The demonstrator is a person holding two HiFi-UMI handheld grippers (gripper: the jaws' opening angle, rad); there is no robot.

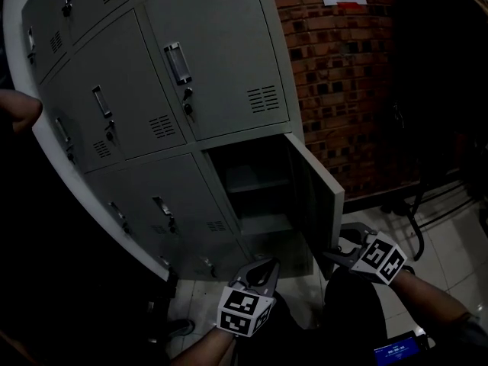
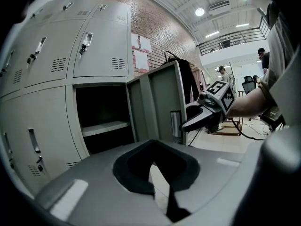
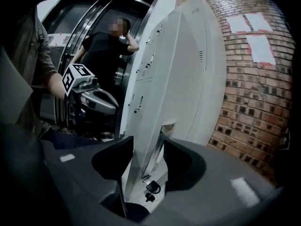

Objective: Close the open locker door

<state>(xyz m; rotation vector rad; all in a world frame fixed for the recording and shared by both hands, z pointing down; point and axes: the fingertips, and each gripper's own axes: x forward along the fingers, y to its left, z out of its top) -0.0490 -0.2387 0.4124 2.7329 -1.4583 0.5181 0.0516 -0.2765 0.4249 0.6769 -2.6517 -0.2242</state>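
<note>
Locker door (image 1: 316, 193) upright, swung outward; right tongs (image 1: 334, 254) closing astride edge.

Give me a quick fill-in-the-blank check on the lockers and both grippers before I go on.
1. The open locker door is in the ___ row of the locker bank.
2. On the right gripper, the jaws are closing with the door's ___ between them.
3. The left gripper holds ___.
4. The wall beside the lockers is made of ___.

Missing words: bottom; edge; nothing; brick
</note>
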